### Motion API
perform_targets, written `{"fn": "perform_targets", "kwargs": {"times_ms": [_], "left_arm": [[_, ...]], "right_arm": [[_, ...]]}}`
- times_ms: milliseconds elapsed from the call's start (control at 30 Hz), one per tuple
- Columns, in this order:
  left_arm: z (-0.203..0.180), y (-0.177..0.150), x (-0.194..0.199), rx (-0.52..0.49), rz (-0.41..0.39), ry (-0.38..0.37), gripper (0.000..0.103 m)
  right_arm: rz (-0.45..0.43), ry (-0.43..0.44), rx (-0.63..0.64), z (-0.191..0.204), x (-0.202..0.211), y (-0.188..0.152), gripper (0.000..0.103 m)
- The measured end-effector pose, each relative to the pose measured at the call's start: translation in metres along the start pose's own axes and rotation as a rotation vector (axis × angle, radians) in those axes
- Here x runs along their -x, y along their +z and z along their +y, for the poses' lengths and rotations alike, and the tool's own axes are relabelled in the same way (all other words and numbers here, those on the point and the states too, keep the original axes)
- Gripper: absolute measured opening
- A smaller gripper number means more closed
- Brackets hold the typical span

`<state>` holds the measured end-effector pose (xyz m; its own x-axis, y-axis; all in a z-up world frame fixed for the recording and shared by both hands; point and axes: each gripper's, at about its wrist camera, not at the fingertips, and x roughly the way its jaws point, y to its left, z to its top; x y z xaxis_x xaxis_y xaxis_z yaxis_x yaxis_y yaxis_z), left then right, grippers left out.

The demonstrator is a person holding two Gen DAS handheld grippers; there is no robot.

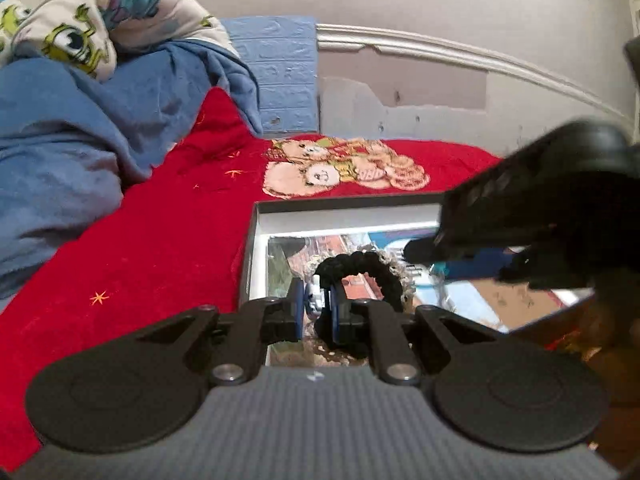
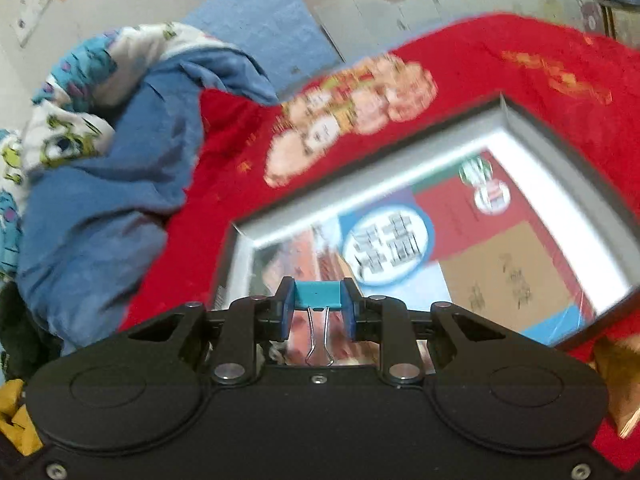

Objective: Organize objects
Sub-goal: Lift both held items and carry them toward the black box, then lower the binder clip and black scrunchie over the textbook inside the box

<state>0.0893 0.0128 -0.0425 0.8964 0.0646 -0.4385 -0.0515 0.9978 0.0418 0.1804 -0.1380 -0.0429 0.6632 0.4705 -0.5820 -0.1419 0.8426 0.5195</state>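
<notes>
**Both claws loaded over the open box**

Printed sheet lining the box: characters in a white oval, too blurred to read. Right gripper clamps a teal binder clip, wire handles pointing back toward the camera. Left gripper pinches a small white-blue item, unidentifiable, just beside a black braided band in the box. Red blanket beneath.

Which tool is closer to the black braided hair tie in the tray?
Left. The left tool hangs right over the black braided hair tie; the right tool, holding a teal binder clip, is off to its right.
</notes>
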Motion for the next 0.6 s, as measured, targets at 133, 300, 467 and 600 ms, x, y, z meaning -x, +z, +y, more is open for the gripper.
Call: {"fn": "perform_targets", "kwargs": {"times_ms": [133, 300, 467, 600], "left_arm": [[0.001, -0.005, -0.002, 0.005, 0.019, 0.018, 0.016], [0.002, -0.009, -0.002, 0.004, 0.034, 0.046, 0.016], [-0.002, -0.010, -0.003, -0.023, 0.038, 0.067, 0.016], [0.000, -0.014, -0.006, -0.015, 0.061, 0.072, 0.016]], "right_arm": [[0.041, 0.018, -0.021, -0.004, -0.010, -0.014, 0.024], [0.039, 0.036, -0.018, 0.005, -0.005, -0.018, 0.024], [0.033, 0.031, 0.012, 0.011, -0.007, -0.023, 0.024], [0.021, 0.023, 0.029, 0.013, -0.008, -0.025, 0.024]]}}
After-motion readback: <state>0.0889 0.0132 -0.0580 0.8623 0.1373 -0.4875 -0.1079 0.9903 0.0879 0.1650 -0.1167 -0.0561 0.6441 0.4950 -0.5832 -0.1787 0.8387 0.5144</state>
